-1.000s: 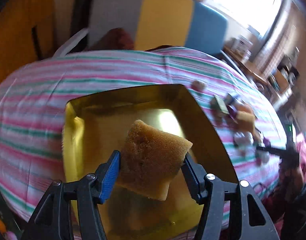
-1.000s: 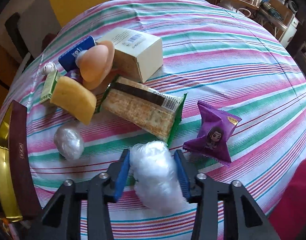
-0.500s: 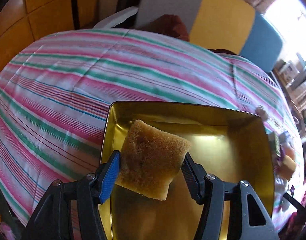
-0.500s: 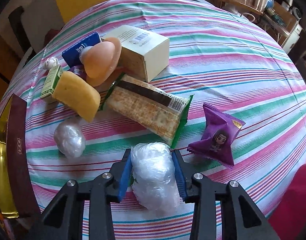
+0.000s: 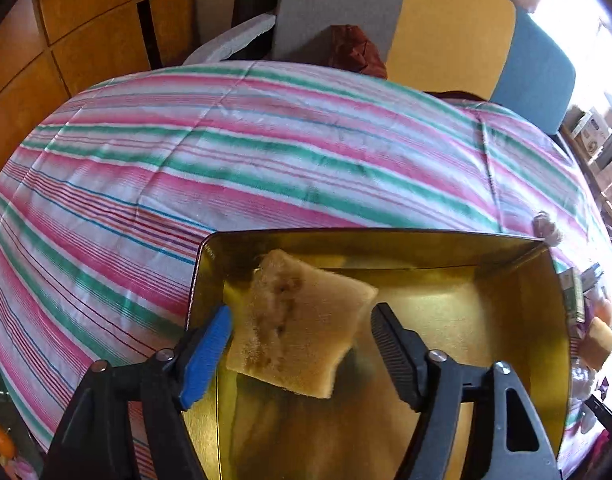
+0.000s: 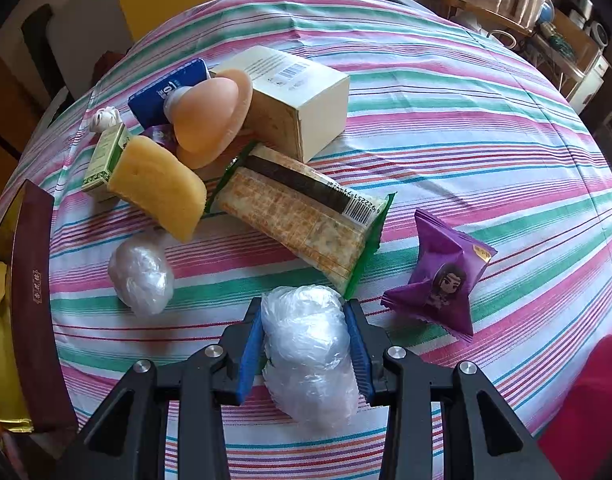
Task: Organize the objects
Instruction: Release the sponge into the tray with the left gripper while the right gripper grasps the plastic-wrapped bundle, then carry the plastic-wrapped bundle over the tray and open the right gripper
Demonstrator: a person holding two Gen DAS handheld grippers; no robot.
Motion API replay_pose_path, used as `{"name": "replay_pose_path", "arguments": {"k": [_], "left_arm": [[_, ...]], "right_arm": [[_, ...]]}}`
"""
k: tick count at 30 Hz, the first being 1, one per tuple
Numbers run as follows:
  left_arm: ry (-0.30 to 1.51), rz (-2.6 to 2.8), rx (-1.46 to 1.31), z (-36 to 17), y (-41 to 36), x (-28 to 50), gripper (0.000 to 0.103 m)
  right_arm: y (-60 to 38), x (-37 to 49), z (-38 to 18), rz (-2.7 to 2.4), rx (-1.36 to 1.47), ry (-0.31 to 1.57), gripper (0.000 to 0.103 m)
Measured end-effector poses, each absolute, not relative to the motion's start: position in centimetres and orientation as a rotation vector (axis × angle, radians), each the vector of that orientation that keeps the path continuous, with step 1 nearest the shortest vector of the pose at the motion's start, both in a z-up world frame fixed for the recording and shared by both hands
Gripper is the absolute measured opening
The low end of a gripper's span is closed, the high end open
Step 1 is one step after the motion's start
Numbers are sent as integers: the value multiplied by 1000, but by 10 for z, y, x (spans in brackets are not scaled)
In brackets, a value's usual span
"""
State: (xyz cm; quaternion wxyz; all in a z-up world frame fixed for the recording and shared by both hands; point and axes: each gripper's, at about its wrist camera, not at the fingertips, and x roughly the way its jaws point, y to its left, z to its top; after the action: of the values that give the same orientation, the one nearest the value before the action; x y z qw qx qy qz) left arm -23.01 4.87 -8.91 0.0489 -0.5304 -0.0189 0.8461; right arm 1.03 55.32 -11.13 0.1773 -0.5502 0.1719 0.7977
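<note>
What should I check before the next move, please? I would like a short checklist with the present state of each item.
1. Left gripper jaws opening, pads clear of sponge: ok.
2. Sponge above gold tin: ok.
3. Sponge resting on tin floor: cannot tell.
4. Right gripper shut on plastic-wrapped bundle: ok.
5. Bundle lifted off striped tablecloth: cannot tell.

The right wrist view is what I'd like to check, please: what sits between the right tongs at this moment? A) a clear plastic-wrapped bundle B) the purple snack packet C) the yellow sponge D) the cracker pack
A: both blue pads of the right tongs press the sides of the clear plastic-wrapped bundle, while the purple snack packet, yellow sponge and cracker pack lie apart on the striped cloth.
</note>
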Motion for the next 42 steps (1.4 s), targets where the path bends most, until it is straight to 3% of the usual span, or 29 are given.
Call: {"name": "replay_pose_path", "arguments": {"k": [9,16,24,29,36,42], "left_arm": [[-84,2684,-1378,-21,23,-174,77],[-153,2694,-1312,-16,-20,-110,77],[-258,2693,-1359,-34,-55,-72,76],[-315,2669,-1349,-37,-63,-61,76],[-334,2657,-1361,-42,-73,-55,76],[-385,2660,-1373,-49,-90,-53,76]], "right_arm": [[569,25,-107,2255,-1515,510,38],[575,26,-78,2346,-1380,558,38],[446,-7,3,2630,-1278,451,38],[341,-49,15,2888,-1448,394,38],[213,-122,-43,2876,-1921,633,38],[164,-172,-95,2650,-2078,951,39]]}}
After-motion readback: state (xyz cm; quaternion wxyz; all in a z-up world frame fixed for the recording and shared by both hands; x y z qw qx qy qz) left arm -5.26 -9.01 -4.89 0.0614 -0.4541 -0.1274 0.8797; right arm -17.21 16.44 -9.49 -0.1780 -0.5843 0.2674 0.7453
